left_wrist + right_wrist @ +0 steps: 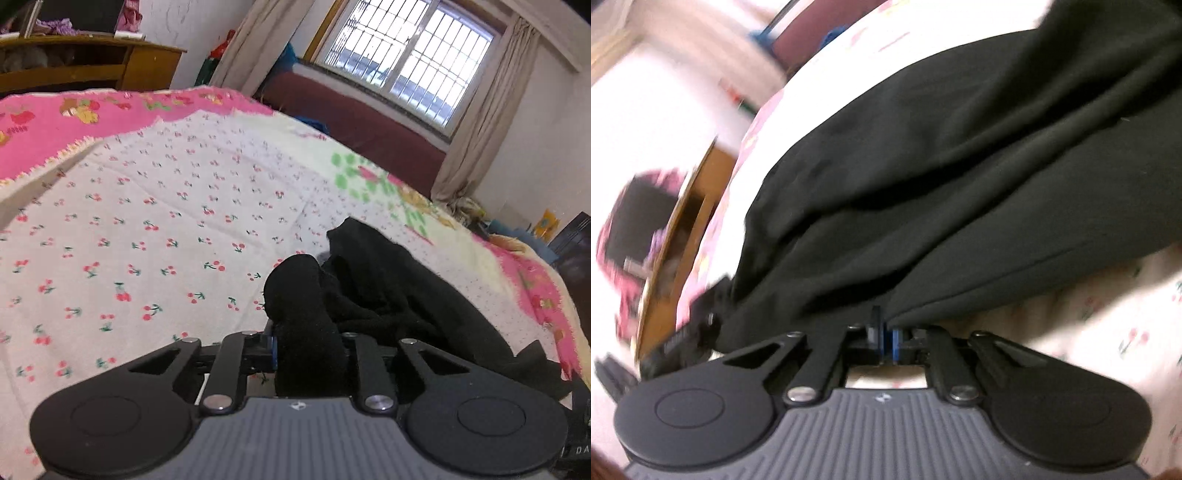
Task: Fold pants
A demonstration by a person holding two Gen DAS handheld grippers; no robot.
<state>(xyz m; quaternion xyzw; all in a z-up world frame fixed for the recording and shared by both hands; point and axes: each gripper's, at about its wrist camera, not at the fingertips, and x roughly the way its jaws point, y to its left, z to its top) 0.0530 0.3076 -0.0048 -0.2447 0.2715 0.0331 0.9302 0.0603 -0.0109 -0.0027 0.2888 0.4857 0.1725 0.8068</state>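
Both claws grip the black pants [942, 177] over the cherry-print bedsheet [147, 221] — left claw [306, 347], right claw [884, 332].

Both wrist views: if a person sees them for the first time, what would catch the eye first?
The black pants stand out most: dark cloth lying on the pale cherry-print bedsheet, bunched up at the left gripper and spread wide in front of the right gripper. Each gripper is shut on a fold of the cloth. Next comes the bright barred window at the top right of the left wrist view.
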